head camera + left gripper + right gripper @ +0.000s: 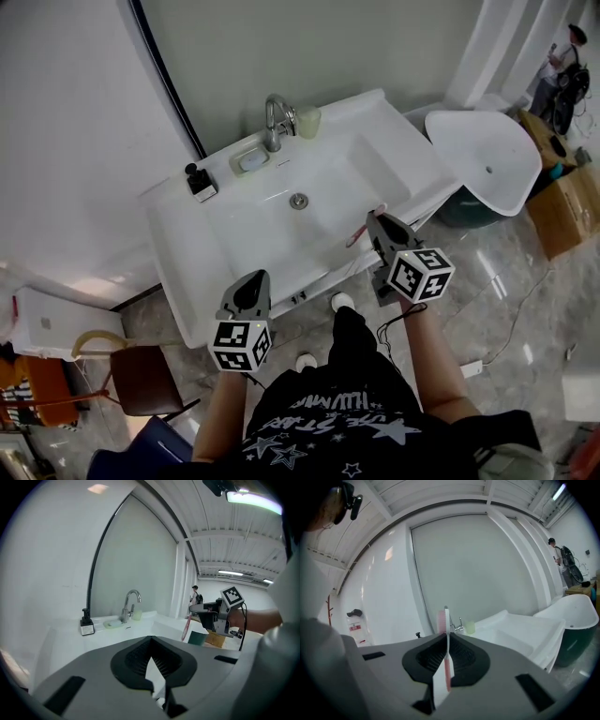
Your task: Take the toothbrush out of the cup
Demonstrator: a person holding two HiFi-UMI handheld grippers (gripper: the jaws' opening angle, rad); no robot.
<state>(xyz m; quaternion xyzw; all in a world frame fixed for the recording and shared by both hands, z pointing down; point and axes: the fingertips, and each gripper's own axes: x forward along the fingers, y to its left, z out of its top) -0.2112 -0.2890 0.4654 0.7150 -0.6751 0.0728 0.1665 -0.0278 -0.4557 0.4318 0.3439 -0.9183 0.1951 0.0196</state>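
My right gripper (373, 228) is shut on a pink and white toothbrush (360, 232) and holds it over the front right rim of the white sink (178, 234). In the right gripper view the toothbrush (446, 667) stands upright between the pads, bristle head on top, with the right gripper (446, 638) shut on its handle. The pale green cup (307, 122) stands beside the faucet (275, 120) at the back of the sink, well away from both grippers. My left gripper (251, 287) is at the sink's front edge, its jaws together and nothing in them, as the left gripper (150, 641) shows in its own view.
A soap dish (251, 160) and a black dispenser bottle (200, 182) sit on the sink's back ledge. A white oval tub (487, 159) and a cardboard box (565, 211) stand to the right. A brown stool (142, 377) is at lower left. A person (565, 75) stands far back.
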